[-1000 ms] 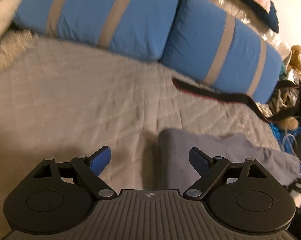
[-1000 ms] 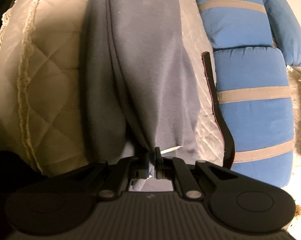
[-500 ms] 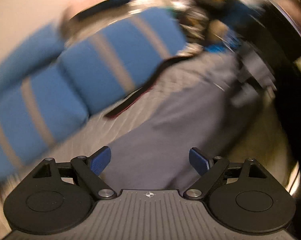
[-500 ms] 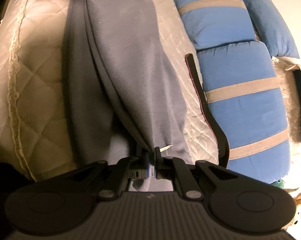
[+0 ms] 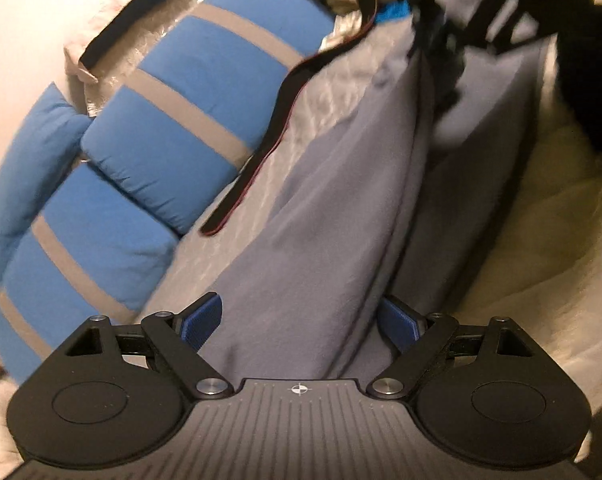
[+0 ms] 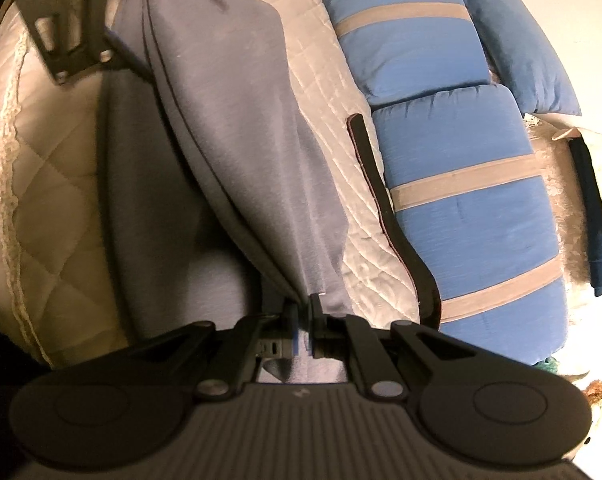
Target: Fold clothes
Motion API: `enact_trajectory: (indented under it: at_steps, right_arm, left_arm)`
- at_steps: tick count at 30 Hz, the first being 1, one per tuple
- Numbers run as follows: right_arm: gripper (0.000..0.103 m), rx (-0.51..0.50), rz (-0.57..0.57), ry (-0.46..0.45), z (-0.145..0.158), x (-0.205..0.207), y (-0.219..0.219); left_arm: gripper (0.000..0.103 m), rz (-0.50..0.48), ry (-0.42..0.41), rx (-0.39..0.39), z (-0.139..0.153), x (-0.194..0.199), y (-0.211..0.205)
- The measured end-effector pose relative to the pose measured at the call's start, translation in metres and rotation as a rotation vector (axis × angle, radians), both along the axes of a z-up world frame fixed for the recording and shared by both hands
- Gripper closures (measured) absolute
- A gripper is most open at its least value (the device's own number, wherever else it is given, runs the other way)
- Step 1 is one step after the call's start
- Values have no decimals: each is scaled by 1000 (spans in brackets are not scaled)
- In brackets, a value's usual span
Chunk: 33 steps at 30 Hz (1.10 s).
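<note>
One grey garment stretches lengthwise from right gripper fingers.

Warm, dim yellowish light falls on a bed covered by a cream quilted bedspread with a lace edge. Blue cushions with beige stripes line its far side against a plain pale wall.

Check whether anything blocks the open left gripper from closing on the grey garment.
Nothing visible does. The left gripper already straddles a raised fold of the grey garment, pads apart on either side. The black strap lies off beside the blue cushions. The right gripper pinches the far end.
</note>
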State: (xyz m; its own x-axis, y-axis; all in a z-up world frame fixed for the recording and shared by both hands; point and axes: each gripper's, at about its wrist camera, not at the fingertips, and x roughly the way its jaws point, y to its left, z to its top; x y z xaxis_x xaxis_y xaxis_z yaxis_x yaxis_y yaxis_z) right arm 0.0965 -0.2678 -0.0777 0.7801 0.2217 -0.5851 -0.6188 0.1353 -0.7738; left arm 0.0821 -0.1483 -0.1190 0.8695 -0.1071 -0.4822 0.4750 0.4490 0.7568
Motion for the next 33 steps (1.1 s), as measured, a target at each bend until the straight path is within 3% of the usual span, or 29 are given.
enact_trajectory:
  at_steps: [4,8,13,19,22,27,33]
  right_arm:
    - [99,7,1,-4,1,0,-1]
    - [99,14,1,-2,0,0,-2]
    - [99,-3,12,-32,7,8,2]
    - [99,83,24,-215,62,25,23]
    - [99,34,26,-157,63,20,24]
    - [99,-88,22,47,0,9,11]
    - [99,-52,-23,125,-15,-6,6]
  left_arm:
    - [17,110,-51,131,-9,5,21]
    - [17,182,-94,215,-9,11,46]
    - [24,210,-46,151,9,18,62]
    - [24,223,-52,103,24,22,65]
    - [24,223,-41,103,24,25,67]
    - [24,215,0,138,13,28,67]
    - [23,211,29,123,16,32,71]
